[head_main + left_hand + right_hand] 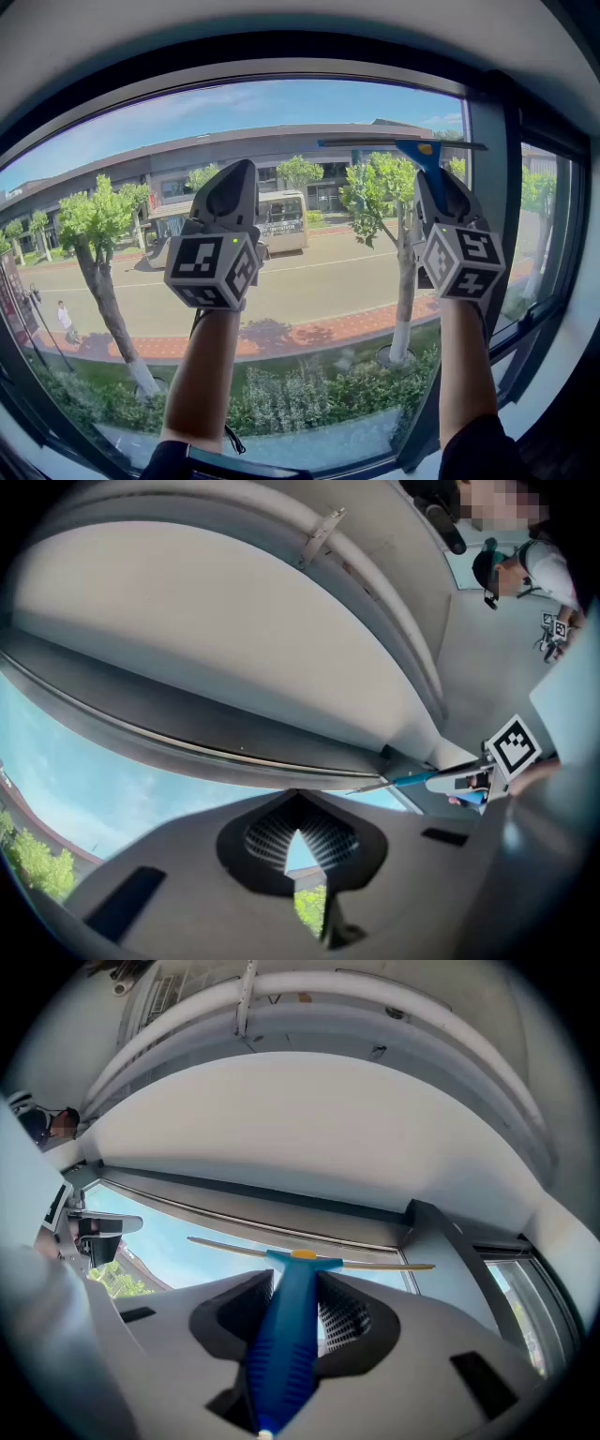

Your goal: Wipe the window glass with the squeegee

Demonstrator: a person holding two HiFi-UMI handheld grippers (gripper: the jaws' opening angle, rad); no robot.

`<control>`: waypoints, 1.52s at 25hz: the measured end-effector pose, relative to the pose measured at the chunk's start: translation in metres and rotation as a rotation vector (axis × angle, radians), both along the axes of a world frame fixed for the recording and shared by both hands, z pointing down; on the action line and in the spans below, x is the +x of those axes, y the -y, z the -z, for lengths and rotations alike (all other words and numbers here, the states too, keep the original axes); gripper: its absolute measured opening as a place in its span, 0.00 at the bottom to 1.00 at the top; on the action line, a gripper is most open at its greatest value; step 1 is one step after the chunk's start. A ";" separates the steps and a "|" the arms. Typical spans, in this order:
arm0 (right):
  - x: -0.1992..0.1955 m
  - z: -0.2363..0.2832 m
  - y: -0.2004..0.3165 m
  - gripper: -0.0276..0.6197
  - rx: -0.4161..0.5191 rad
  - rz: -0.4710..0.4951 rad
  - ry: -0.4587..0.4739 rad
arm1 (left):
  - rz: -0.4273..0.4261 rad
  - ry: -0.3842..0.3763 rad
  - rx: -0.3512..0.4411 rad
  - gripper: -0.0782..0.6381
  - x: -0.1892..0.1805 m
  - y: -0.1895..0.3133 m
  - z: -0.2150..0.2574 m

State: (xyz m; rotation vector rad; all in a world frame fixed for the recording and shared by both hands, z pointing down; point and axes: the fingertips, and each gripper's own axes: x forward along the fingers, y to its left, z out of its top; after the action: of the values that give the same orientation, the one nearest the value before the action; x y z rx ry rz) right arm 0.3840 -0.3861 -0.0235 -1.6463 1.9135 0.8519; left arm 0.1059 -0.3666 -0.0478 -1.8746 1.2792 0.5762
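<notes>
Head view: squeegee is pinched by its blue handle in right hand-held gripper, blade held level near top-right corner of window glass. Left hand-held gripper is raised alongside, jaws pressed together, nothing btwn them.

Squeegee just under top frame, its right end at dark mullion: no room up or right. Window glass open below and left, past left gripper.
</notes>
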 end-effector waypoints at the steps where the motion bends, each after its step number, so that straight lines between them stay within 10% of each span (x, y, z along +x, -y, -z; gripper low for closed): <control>1: -0.001 -0.001 -0.001 0.26 -0.002 -0.001 0.000 | -0.002 0.002 0.001 0.11 -0.001 -0.002 0.000; 21: 0.010 -0.001 0.004 0.26 -0.030 0.007 0.023 | -0.003 0.012 -0.002 0.11 -0.003 -0.011 -0.002; 38: 0.024 0.101 0.053 0.26 -0.061 -0.002 -0.004 | 0.041 0.040 -0.029 0.11 -0.005 0.016 0.023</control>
State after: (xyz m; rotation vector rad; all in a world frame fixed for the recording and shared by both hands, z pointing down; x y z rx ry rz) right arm 0.4081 -0.4387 -0.1248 -1.6824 1.9592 0.8062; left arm 0.1013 -0.3823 -0.0709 -1.8698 1.3037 0.4983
